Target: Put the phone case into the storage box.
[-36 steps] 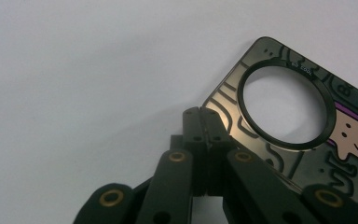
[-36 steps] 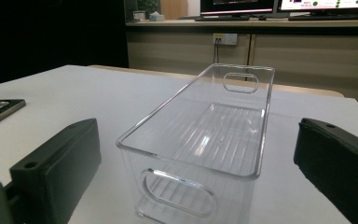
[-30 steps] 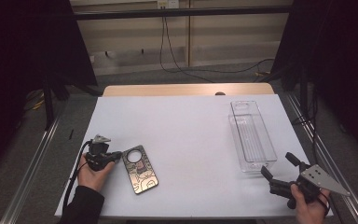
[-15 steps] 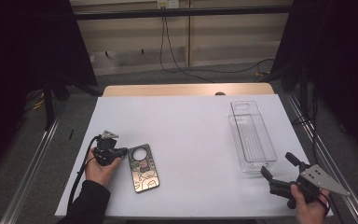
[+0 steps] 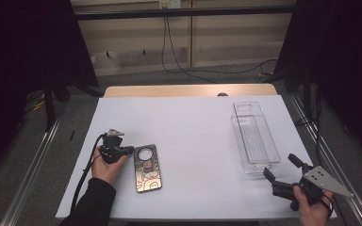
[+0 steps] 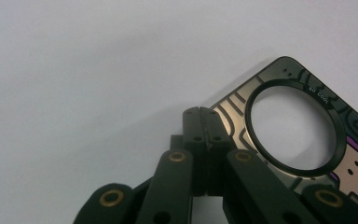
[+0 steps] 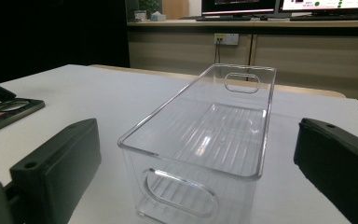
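Observation:
A dark phone case [image 5: 147,168] with a round camera hole and cartoon print lies flat on the white table [image 5: 193,132], left of centre. My left gripper [image 5: 129,150] lies low at the case's upper left corner, held by a hand. In the left gripper view its jaws [image 6: 200,114] are shut with nothing between them, their tips right at the edge of the case [image 6: 235,100]. My right gripper [image 5: 279,165] stands open at the table's front right, just short of the near end of a clear plastic bin [image 5: 256,137]. The right gripper [image 7: 196,135] looks along that bin [image 7: 205,121].
The bin is long, holds nothing, and has handle cutouts at both ends. The right gripper view also has the phone case [image 7: 4,112] far left. Cables trail over the floor beyond the table's wooden far edge [image 5: 188,90].
The left hand has slid its shut gripper to the right, up to the case's upper left corner. The right gripper has stayed where it was.

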